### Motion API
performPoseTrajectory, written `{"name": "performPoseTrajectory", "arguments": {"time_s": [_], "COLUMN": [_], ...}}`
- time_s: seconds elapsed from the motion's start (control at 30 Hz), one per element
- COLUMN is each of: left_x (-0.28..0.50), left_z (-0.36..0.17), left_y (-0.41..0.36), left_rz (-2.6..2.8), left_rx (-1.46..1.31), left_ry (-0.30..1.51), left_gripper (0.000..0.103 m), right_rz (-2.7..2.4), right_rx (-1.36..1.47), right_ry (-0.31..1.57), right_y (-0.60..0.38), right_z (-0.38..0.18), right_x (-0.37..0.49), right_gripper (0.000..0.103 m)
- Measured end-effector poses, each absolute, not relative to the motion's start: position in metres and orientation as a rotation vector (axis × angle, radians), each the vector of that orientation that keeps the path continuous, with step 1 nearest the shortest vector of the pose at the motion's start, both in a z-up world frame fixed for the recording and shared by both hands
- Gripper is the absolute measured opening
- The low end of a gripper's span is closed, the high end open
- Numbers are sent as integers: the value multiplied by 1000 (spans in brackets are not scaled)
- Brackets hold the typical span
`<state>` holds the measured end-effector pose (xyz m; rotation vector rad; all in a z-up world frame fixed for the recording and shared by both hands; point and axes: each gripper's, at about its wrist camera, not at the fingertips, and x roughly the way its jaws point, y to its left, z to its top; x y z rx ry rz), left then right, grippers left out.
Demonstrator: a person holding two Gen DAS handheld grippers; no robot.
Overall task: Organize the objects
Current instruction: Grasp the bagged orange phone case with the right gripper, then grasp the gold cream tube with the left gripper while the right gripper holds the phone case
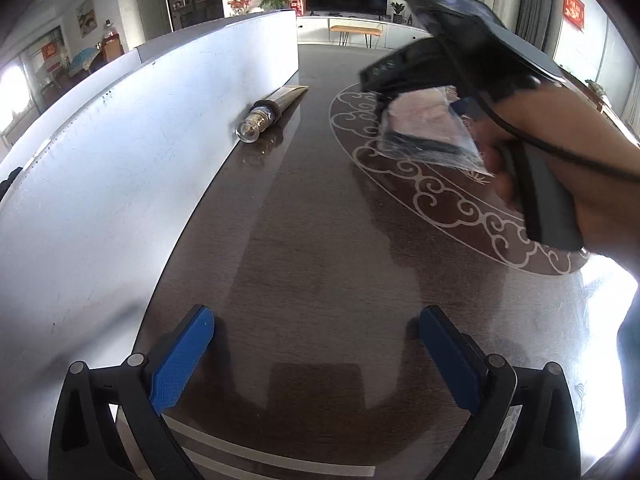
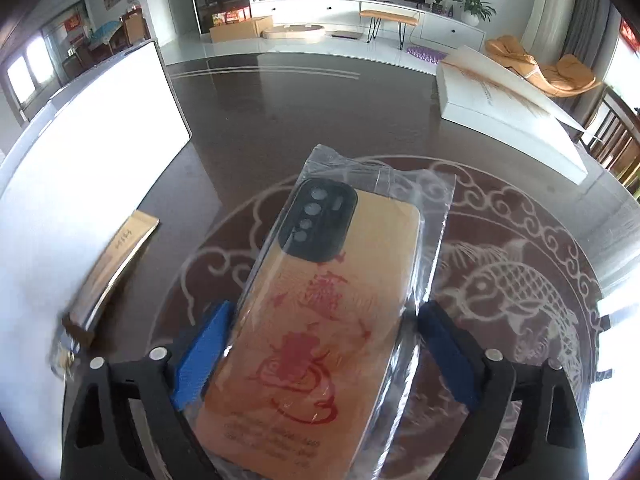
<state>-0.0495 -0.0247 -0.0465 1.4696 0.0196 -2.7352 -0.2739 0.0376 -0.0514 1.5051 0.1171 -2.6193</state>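
Right claw clamped on bagged phone case, held above tabletop for carrying. Left claw apart, empty, near the white box, probably the destination.

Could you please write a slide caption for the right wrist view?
Right tool grips a bagged phone case above the dark patterned table, white box behind.
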Motion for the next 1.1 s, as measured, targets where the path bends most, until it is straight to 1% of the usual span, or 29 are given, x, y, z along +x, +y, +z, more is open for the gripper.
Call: {"name": "performPoseTrajectory", "arguments": {"time_s": [0.33,0.43,0.47,0.53,0.6,0.7,1.1], "left_x": [-48,-48,-47,-46,-46,-46,-44], "left_z": [-46,-46,-46,-45,-45,-45,-45], "left_y": [-26,-26,-26,-25,-25,-25,-26], "left_rz": [-2734,-2734,-2734,-2734,-2735,-2734,-2734], "left_rx": [1459,1455,1453,1452,1451,1451,1450], "left_ry": [24,25,25,25,24,26,25], "left_gripper": [103,103,103,103,103,103,103], "right_rz": [-2640,-2654,-2658,-2682,-2704,-2710,-2674], "right_rx": [1447,1424,1409,1386,1362,1338,1358], "right_ry": [127,127,126,131,117,133,167], "right_y": [157,177,184,190,194,198,193], "right_z": [-51,-49,-49,-48,-44,-43,-52], "right_x": [-135,-98,-86,-71,-60,-48,-45], "right_gripper": [86,87,87,93,95,102,103]}}
